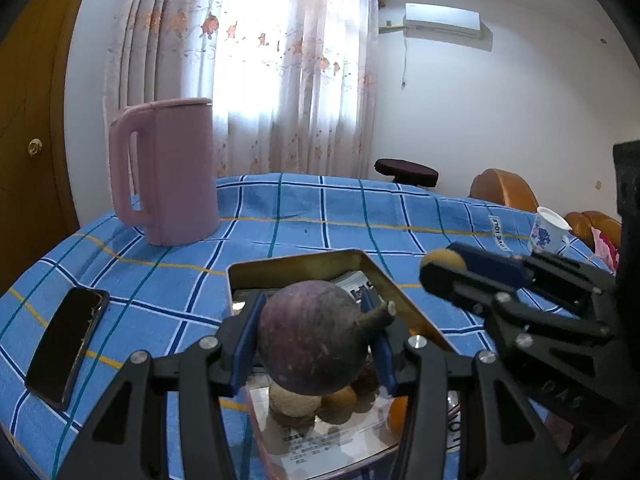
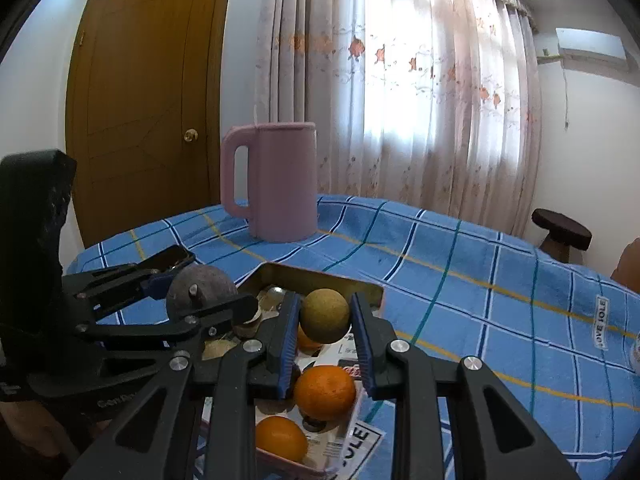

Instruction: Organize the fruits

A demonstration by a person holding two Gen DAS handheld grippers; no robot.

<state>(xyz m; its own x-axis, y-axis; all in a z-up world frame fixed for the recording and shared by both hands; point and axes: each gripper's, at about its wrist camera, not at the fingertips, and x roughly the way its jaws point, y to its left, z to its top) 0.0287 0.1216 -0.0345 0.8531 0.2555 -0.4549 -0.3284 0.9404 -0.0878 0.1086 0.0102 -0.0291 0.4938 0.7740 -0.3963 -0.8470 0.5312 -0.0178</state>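
Observation:
My left gripper [image 1: 316,336] is shut on a dark purple mangosteen [image 1: 314,336] with a stubby stem, held above a shiny gold-rimmed tray [image 1: 304,264]. Below it in the tray lie small brown round fruits [image 1: 294,400] and an orange [image 1: 398,420]. My right gripper [image 2: 325,322] is shut on a small tan round fruit [image 2: 325,315], also over the tray [image 2: 320,278]. Two oranges [image 2: 325,392] lie beneath it. Each gripper shows in the other's view: the right one [image 1: 442,266] at right, the left one [image 2: 202,294] at left.
A blue checked cloth [image 1: 320,216] covers the table. A pink jug [image 1: 168,172] stands at the far left, a black phone [image 1: 68,348] lies near the left edge, and a flowered white cup [image 1: 546,230] sits at the far right. A dark stool [image 1: 406,170] and orange seats stand beyond.

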